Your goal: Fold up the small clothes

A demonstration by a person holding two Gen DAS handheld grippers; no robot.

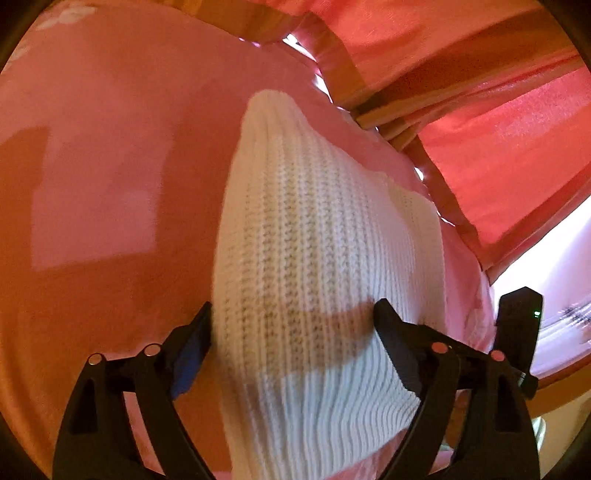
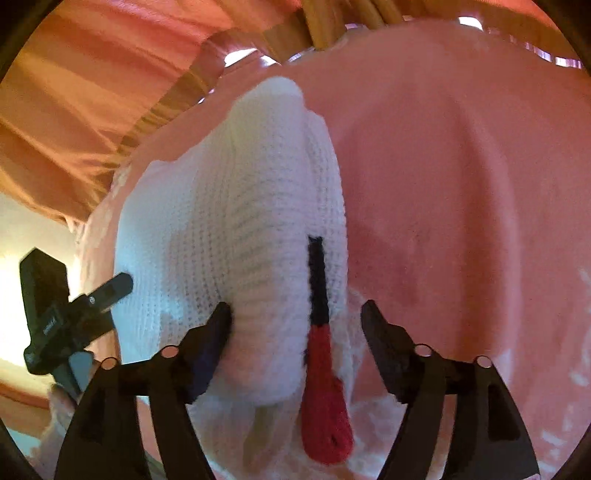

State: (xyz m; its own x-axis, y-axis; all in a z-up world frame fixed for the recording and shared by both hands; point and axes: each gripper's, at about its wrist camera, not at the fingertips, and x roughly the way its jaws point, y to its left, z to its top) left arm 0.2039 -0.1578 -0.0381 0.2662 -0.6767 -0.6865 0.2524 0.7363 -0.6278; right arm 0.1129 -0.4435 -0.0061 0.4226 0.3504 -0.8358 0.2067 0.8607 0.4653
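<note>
Currently left gripper [image 1: 293,317] jaws apart, straddling white knit garment [image 1: 314,240] lying folded on pink bedcover [image 1: 110,166], nothing clamped, right gripper [image 2: 295,317] jaws apart too over the red-and-black trim [image 2: 325,369], red curtain [image 1: 498,147] behind.

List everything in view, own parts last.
knit garment: one, white with a black and red stripe, lying on the pink cover, between both grippers' fingers
cover: one, pink, spread under the garment
curtain: one, red-orange with darker bands, hanging behind the cover
wooden rods: several, tan, at the far edge of the cover
left gripper: one, black, open, fingers astride the garment's near end
right gripper: one, black, open, fingers astride the striped fold; the left gripper shows at the left edge of its view
</note>
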